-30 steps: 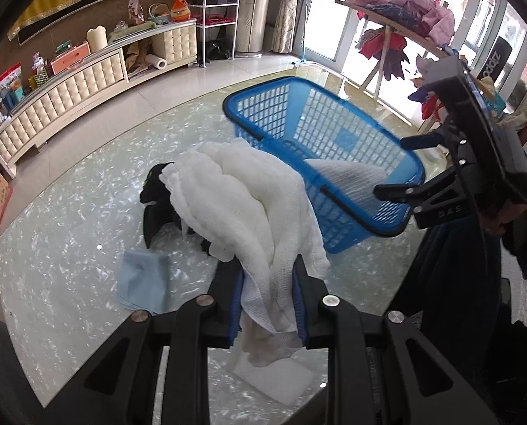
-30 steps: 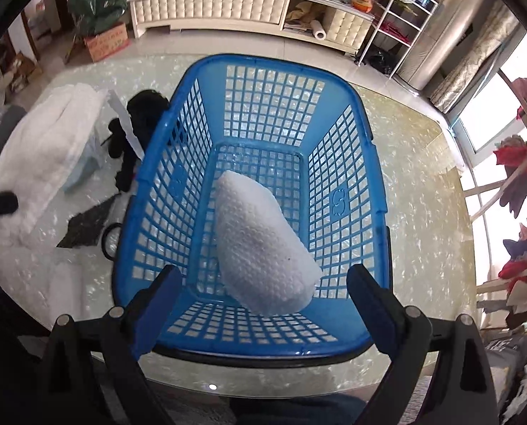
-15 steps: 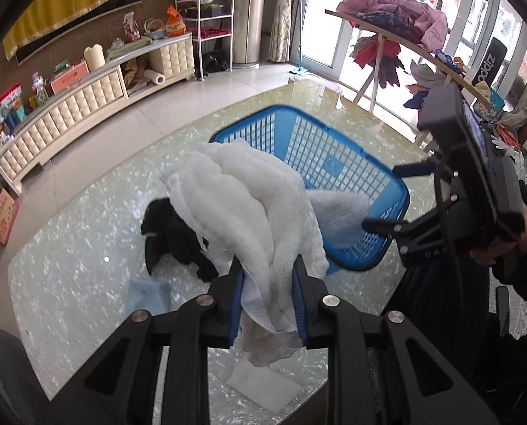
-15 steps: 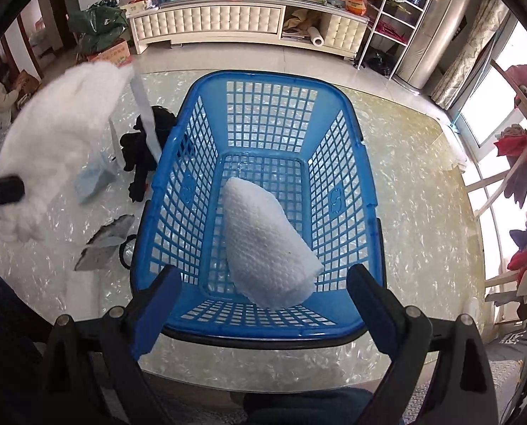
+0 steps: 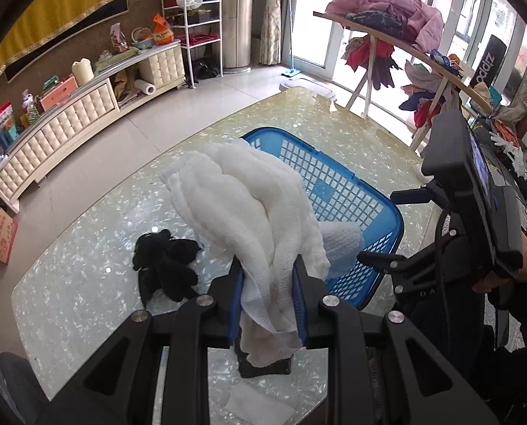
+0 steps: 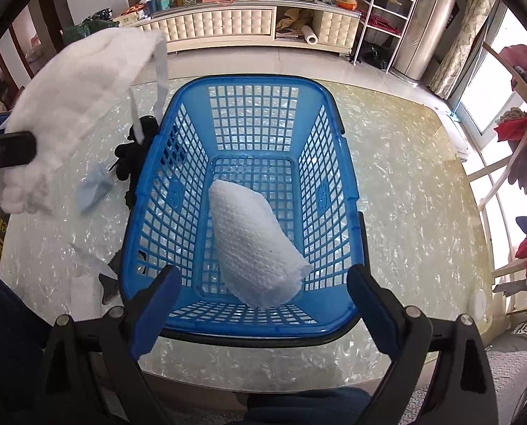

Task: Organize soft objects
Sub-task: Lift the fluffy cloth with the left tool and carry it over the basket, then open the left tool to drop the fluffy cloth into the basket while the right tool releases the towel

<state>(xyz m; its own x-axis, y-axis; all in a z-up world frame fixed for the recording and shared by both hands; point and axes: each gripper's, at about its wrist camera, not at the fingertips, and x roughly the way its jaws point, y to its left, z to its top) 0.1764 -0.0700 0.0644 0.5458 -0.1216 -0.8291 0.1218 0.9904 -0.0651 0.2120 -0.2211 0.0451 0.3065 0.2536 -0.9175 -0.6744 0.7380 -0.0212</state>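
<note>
The jaws of the left gripper (image 5: pixel 267 292) are drawn nearly together and are clamped on a large white gauze cloth (image 5: pixel 249 209), which is held bunched between the blue pads and raised clear of the table (image 5: pixel 68 283); the jaws of the right gripper (image 6: pixel 260 292) are spread wide with nothing gripped between them, and are poised over the near rim of the blue basket (image 6: pixel 334 163).

Two white cloths are counted; the held one, soft, crinkled and loosely woven, with a thin strip seen dangling from it in the right wrist view; and a second white cloth (image 6: pixel 256 244), waffle-textured and folded into a long pad, which lies on the basket floor. One basket is seen, rectangular, of blue plastic lattice with a dark edge at its near rim.

Nearest in the left wrist view, a flat white piece (image 5: pixel 260 407) and a dark speckled item (image 5: pixel 263 368) lie on the table under the hanging cloth end; farther off and to the left, a black fabric heap (image 5: pixel 164 265) rests just beside the basket; a pale blue cloth (image 6: pixel 93 191) is seen next to it in the right wrist view. Much of the basket is hidden by the held cloth in the left wrist view.

The table is glossy, with a pearly flaked pattern. Beyond it a cream tufted cabinet (image 6: pixel 228 23) runs along the far wall; a white wire shelf (image 6: pixel 384 10) stands at its right end.
</note>
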